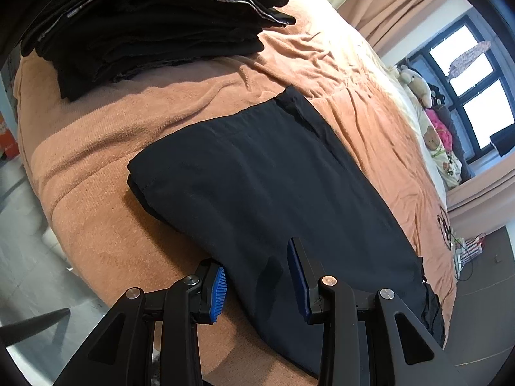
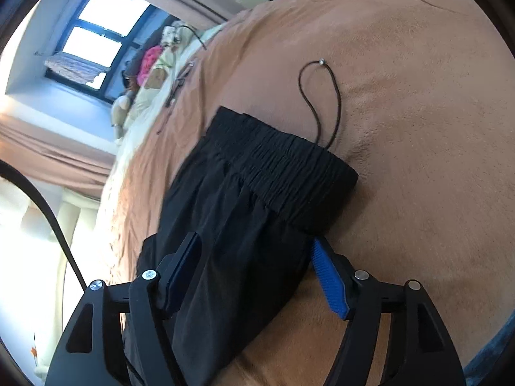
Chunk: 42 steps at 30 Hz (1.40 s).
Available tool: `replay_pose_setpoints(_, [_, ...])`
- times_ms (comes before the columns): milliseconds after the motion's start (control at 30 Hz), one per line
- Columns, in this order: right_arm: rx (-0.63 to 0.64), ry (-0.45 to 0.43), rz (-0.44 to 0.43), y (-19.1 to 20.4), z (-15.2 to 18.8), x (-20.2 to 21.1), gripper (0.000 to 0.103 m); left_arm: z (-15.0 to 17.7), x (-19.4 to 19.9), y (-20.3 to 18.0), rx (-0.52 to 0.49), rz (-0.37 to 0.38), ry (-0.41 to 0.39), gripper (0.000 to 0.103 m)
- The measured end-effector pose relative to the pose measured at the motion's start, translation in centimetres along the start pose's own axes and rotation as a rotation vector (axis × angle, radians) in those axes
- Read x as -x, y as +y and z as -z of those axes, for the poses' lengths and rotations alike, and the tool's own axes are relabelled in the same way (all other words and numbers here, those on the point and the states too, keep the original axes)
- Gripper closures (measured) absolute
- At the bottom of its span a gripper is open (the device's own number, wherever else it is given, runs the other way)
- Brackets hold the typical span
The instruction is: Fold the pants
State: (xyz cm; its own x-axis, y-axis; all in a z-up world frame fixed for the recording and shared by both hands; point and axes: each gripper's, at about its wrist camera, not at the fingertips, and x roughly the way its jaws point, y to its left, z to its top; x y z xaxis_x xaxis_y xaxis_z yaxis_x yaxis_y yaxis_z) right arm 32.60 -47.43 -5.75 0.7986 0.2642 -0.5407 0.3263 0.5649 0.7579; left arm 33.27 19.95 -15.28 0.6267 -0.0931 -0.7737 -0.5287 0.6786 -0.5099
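Note:
Dark navy pants (image 1: 257, 167) lie folded lengthwise and flat on a peach bedspread (image 1: 96, 148). In the left wrist view my left gripper (image 1: 256, 257) hangs over the pants' near edge, jaws apart. Its blue pads (image 1: 219, 289) stand on either side of the cloth without pinching it. The right wrist view shows the gathered elastic waistband (image 2: 280, 167) and a thin drawstring (image 2: 322, 96) looped on the bedspread (image 2: 418, 96) beyond it. My right gripper (image 2: 254, 239) straddles the pants just below the waistband, jaws wide, its pads (image 2: 328, 276) clear of the cloth.
A stack of folded black clothes (image 1: 145, 25) sits at the bed's far left corner. Stuffed toys (image 1: 418, 87) line the bed's far side under a window (image 1: 466, 80). The bed edge drops to a pale floor (image 1: 19, 241) on the left.

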Motion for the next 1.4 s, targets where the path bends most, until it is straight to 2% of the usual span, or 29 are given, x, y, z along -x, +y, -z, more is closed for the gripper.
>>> replay_pose_setpoints(167, [-0.005,0.033,0.058,0.5,-0.4,-0.4,0.036,-0.1,-0.2,0.3,0.010,-0.002,0.011,0.067])
replay_pose_setpoints(267, [-0.011,0.016,0.100,1.0,-0.7,0.6,0.070,-0.1,-0.4,0.4,0.012,-0.001,0.017,0.067])
replay_pose_setpoints(300, [-0.013,0.015,0.105,1.2,-0.9,0.9,0.078,-0.2,-0.5,0.4,0.011,-0.001,0.019,0.067])
replay_pose_setpoints(367, [-0.025,0.006,0.076,0.9,-0.7,2.0,0.085,-0.2,-0.5,0.4,0.010,0.000,0.021,0.067])
replay_pose_setpoints(433, [-0.020,-0.009,0.062,0.9,-0.3,2.9,0.087,-0.1,-0.6,0.4,0.013,0.004,0.024,0.067])
replay_pose_setpoints(767, [-0.060,-0.074,0.046,-0.2,4.4,7.6,0.087,-0.7,-1.3,0.8,0.020,0.037,0.038,0.067])
replay_pose_setpoints(933, [-0.047,-0.074,0.052,0.2,4.4,7.6,0.087,-1.1,-1.4,1.0,0.028,0.052,0.044,0.067])
replay_pose_setpoints(1033, [-0.101,-0.043,0.063,-0.6,4.1,6.6,0.084,-1.0,-1.1,1.4,0.047,0.082,0.041,0.067])
replay_pose_setpoints(1133, [-0.109,-0.027,0.079,-0.4,4.0,6.8,0.076,-1.0,-0.7,1.7,0.060,0.108,0.038,0.067])
replay_pose_setpoints(1267, [-0.049,-0.076,0.104,1.1,4.5,9.0,0.049,-1.2,-0.6,1.7,0.073,0.127,0.035,0.067])
replay_pose_setpoints(1300, [-0.034,-0.091,0.110,1.5,4.7,9.5,0.046,-1.2,-0.6,1.6,0.078,0.133,0.034,0.067])
replay_pose_setpoints(1400, [0.024,-0.149,0.157,2.9,5.7,11.7,0.045,-1.2,-0.7,1.6,0.100,0.146,0.024,0.067])
